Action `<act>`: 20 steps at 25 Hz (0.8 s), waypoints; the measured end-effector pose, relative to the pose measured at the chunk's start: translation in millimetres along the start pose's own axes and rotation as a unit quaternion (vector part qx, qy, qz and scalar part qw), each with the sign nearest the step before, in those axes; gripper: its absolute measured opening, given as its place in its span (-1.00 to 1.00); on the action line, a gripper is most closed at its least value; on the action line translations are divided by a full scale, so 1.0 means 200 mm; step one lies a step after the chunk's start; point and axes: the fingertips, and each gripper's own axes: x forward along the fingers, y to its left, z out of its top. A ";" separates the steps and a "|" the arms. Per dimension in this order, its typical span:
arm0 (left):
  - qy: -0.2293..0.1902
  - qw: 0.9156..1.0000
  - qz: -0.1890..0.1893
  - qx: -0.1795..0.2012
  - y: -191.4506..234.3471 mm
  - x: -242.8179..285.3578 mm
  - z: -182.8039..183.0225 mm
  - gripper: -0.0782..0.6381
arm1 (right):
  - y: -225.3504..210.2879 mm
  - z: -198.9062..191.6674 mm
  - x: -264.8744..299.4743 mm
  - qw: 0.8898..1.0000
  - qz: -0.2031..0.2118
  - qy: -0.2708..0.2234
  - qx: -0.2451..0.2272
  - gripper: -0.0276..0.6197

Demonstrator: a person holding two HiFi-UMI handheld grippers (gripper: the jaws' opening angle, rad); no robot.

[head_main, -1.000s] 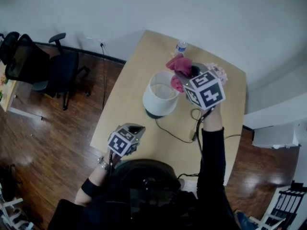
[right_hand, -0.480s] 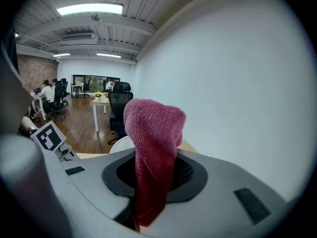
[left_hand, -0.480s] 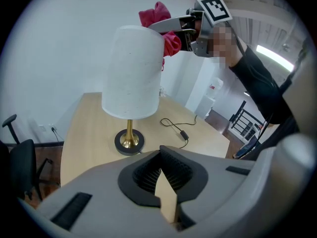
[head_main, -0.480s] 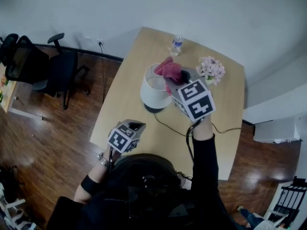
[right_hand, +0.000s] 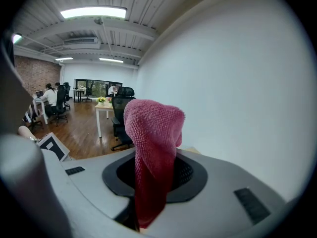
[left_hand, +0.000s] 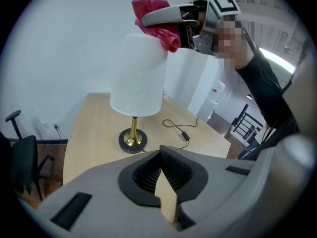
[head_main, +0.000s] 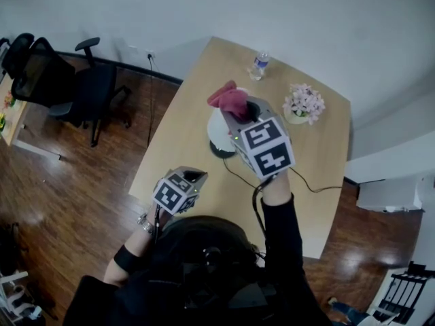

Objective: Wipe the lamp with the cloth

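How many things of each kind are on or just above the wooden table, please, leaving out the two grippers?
Lamp: 1
Cloth: 1
Water bottle: 1
Pot of pink flowers: 1
Total: 4

left tool [left_hand: 161, 157] held low, jaws together; right tool [right_hand: 151, 172] raised on outstretched arm, clamping the cloth [right_hand: 153, 125].

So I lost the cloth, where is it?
Head view, centre: the pink cloth is pinched in the right tongs at the top rim of the white lampshade, left of the flowers.
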 end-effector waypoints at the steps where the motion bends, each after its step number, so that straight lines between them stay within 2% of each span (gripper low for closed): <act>1: -0.001 1.000 0.000 -0.001 0.00 -0.01 0.00 -0.75 | 0.02 0.02 0.02 1.000 0.007 -0.003 0.001 -0.60; 7: -0.006 1.000 0.007 -0.006 0.02 -0.04 -0.02 -0.75 | 0.15 0.16 0.15 0.997 0.061 -0.034 0.020 -0.60; 12: -0.008 1.000 0.015 -0.008 0.04 -0.08 -0.03 -0.75 | 0.15 0.42 0.07 0.986 0.105 -0.113 0.058 -0.60; 16: -0.009 1.000 0.016 -0.006 0.03 -0.09 -0.01 -0.75 | 0.09 0.52 -0.09 0.979 0.109 -0.159 0.072 -0.60; 20: -0.006 1.000 0.012 0.003 0.01 -0.07 0.00 -0.75 | 0.02 0.40 -0.24 0.979 0.091 -0.162 0.084 -0.60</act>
